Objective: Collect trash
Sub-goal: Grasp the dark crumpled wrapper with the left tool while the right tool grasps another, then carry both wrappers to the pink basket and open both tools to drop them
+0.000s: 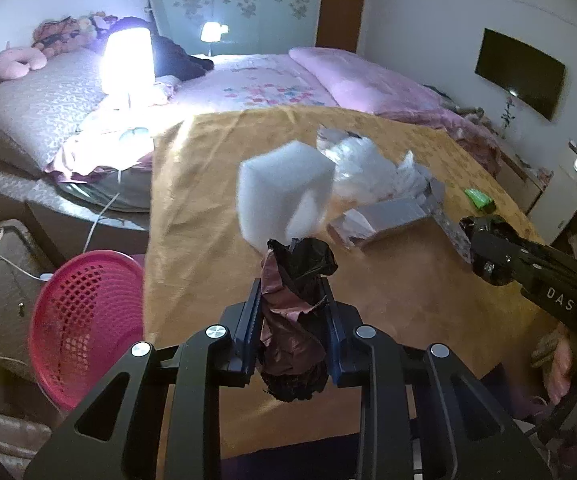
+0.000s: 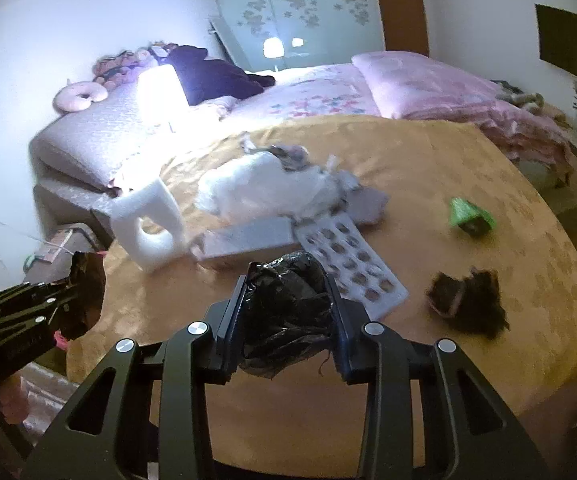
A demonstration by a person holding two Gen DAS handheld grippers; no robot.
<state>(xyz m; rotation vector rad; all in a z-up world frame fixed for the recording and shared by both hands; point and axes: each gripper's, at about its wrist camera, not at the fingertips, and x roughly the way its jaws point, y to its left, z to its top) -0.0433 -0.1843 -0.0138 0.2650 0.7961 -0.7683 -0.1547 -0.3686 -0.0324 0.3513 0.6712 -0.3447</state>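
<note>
My left gripper (image 1: 293, 292) is shut on a crumpled dark maroon wrapper (image 1: 292, 320), held above the near edge of the orange-covered table (image 1: 388, 288). My right gripper (image 2: 288, 292) is shut on a crumpled black plastic bag (image 2: 288, 304) over the table (image 2: 488, 360). On the table lie a white foam block (image 1: 284, 196) (image 2: 148, 224), a white plastic bag (image 1: 364, 172) (image 2: 268, 188), a grey box (image 2: 248, 240), a blister tray (image 2: 352, 260), a green wrapper (image 1: 478, 198) (image 2: 470, 216) and a dark crumpled wrapper (image 2: 468, 300).
A pink mesh basket (image 1: 84, 328) stands on the floor left of the table. Behind the table are a bed with pink bedding (image 1: 268, 80), a lit lamp (image 1: 128, 60) and a wall-mounted TV (image 1: 520, 72). The right gripper shows in the left wrist view (image 1: 484, 252).
</note>
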